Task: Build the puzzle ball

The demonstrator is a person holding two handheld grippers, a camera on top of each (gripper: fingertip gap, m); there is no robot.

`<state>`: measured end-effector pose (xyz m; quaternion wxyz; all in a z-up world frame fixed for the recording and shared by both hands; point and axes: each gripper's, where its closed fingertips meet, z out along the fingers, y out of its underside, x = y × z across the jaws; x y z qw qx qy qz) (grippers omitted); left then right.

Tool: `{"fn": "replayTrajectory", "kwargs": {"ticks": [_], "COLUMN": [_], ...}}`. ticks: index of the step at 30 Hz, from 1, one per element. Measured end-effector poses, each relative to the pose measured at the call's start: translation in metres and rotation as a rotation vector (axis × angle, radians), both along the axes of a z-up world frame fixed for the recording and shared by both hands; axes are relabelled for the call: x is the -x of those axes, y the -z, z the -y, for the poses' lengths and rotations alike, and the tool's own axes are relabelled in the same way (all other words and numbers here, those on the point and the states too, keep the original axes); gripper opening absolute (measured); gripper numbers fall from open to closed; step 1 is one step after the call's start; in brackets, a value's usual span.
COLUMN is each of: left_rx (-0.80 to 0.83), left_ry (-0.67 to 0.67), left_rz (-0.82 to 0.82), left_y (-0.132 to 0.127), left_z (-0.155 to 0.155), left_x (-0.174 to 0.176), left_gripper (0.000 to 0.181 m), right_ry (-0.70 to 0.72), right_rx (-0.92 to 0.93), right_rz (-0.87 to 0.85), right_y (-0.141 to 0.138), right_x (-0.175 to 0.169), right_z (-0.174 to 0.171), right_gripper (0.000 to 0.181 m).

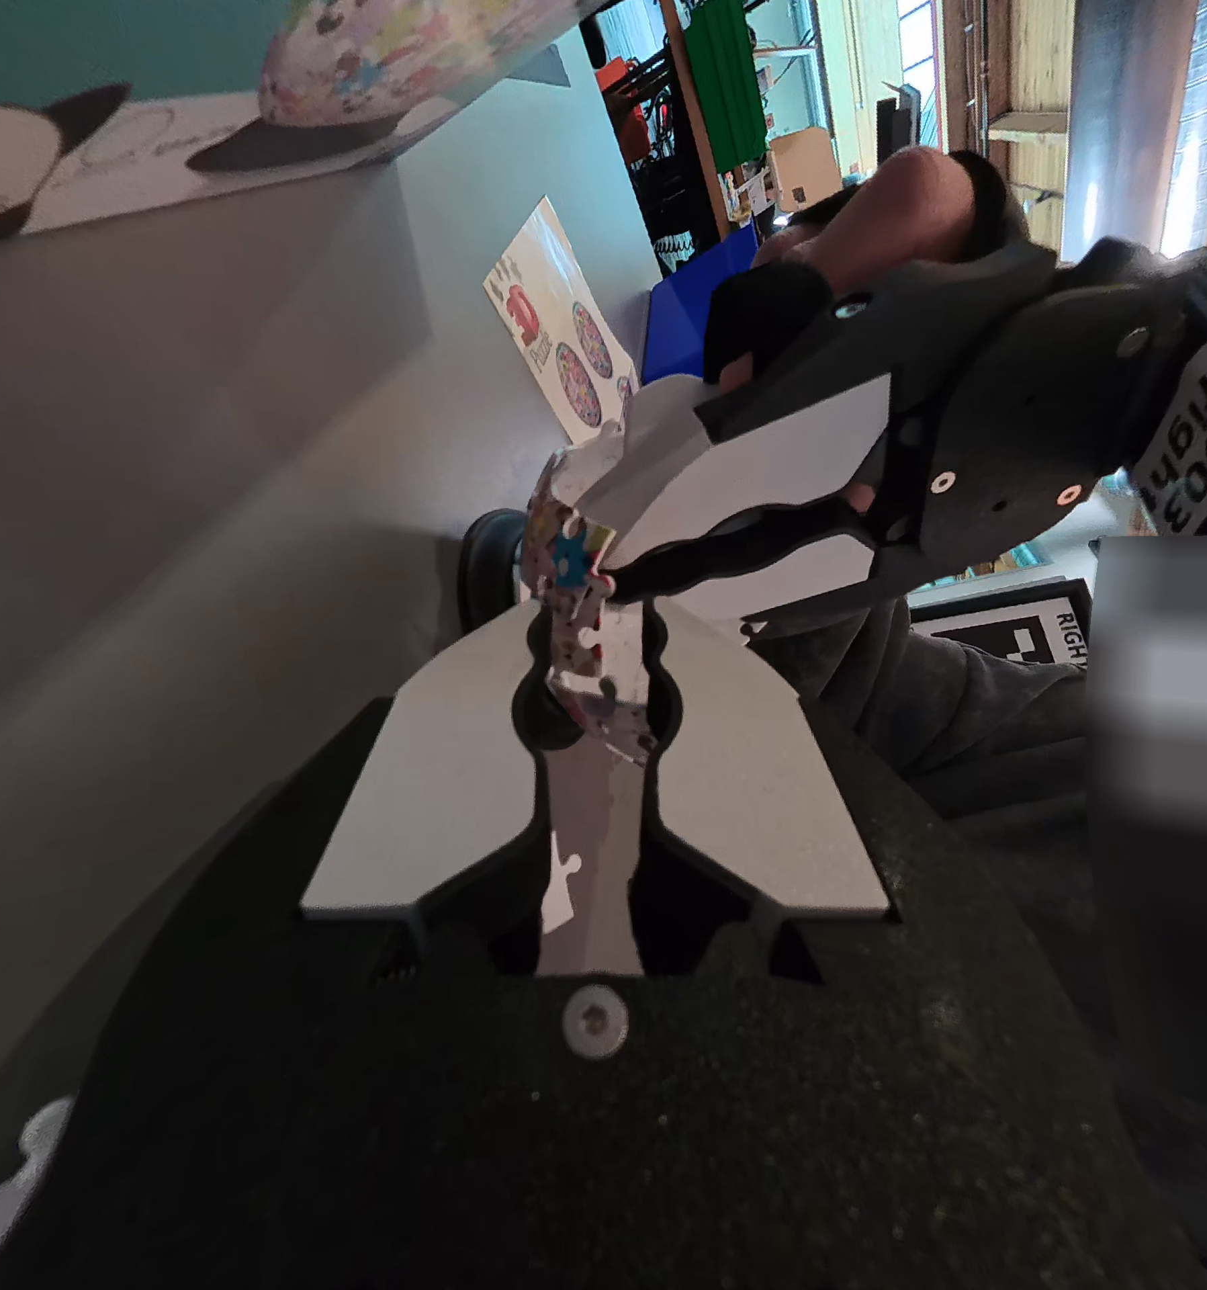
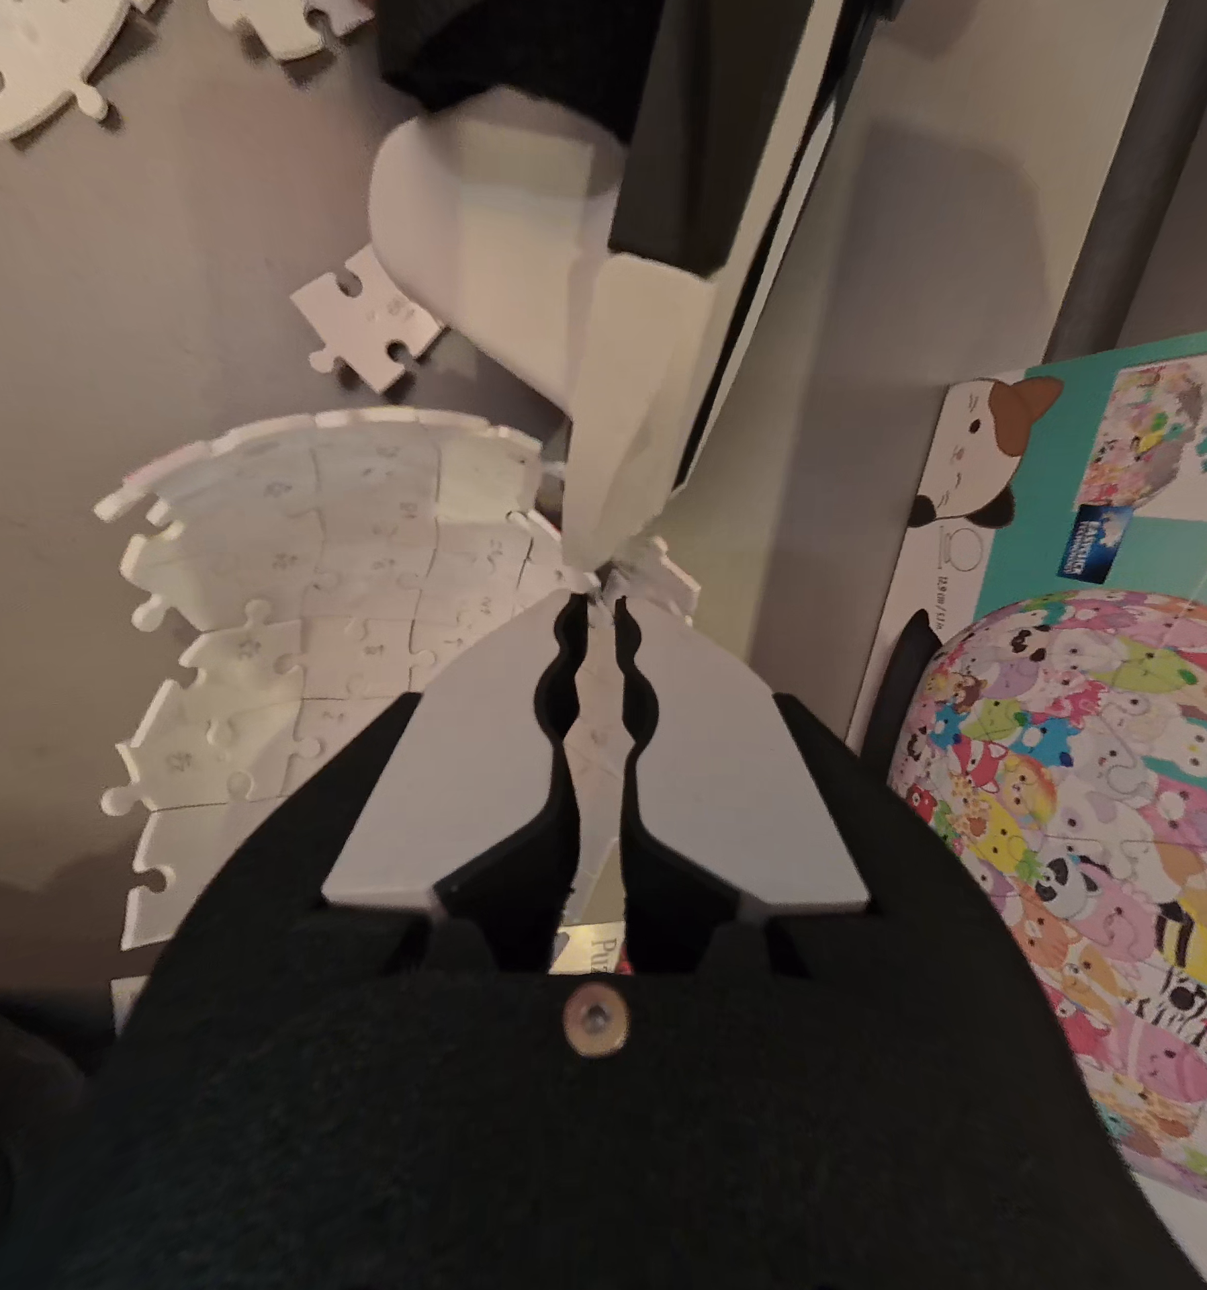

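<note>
Above the grey table (image 2: 133, 293), the curved puzzle ball section (image 2: 321, 593) is held at its edge by both the left gripper (image 1: 593, 628) and right gripper (image 2: 600, 600), jaws narrowed on it; a loose piece (image 2: 370, 328) lies farther off.

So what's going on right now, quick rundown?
Left gripper clamped on curved puzzle shell. Right gripper pinching its rim beside the left. Loose piece lies apart on table. Nothing blocking.
</note>
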<state>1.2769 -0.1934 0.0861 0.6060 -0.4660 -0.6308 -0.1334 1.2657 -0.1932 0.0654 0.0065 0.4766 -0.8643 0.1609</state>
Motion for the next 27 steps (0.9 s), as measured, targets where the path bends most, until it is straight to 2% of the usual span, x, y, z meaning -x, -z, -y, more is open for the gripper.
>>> {"fn": "replayTrajectory", "kwargs": {"ticks": [5,12,19,22,24,27], "left_rx": [-0.002,0.020,0.022,0.028,0.026,0.014], "left_ry": [-0.011,-0.019,-0.018,-0.016,-0.012,-0.009], "left_rz": [-0.012,0.012,0.025,0.031,0.035,0.035], "left_y": [-0.001,0.003,0.006,0.007,0.007,0.007], "left_z": [0.001,0.004,0.004,0.004,0.003,0.002], "left_x": [0.003,0.001,0.001,0.000,0.000,0.000], "left_gripper": [0.024,0.020,0.020,0.020,0.020,0.020], "right_ry": [-0.019,-0.005,-0.004,0.014,-0.004,-0.021], "right_rx": [0.024,0.041,0.088,0.082,0.000,-0.075], "right_rz": [-0.016,-0.008,-0.028,-0.017,0.045,-0.017], "right_y": [-0.002,0.000,-0.004,-0.015,-0.019,-0.013], "right_x": [0.001,-0.001,0.008,0.013,0.003,0.000], "right_z": [0.001,0.003,0.001,-0.007,-0.025,-0.039], "right_gripper": [0.007,0.021,0.021,0.013,0.000,0.000]}}
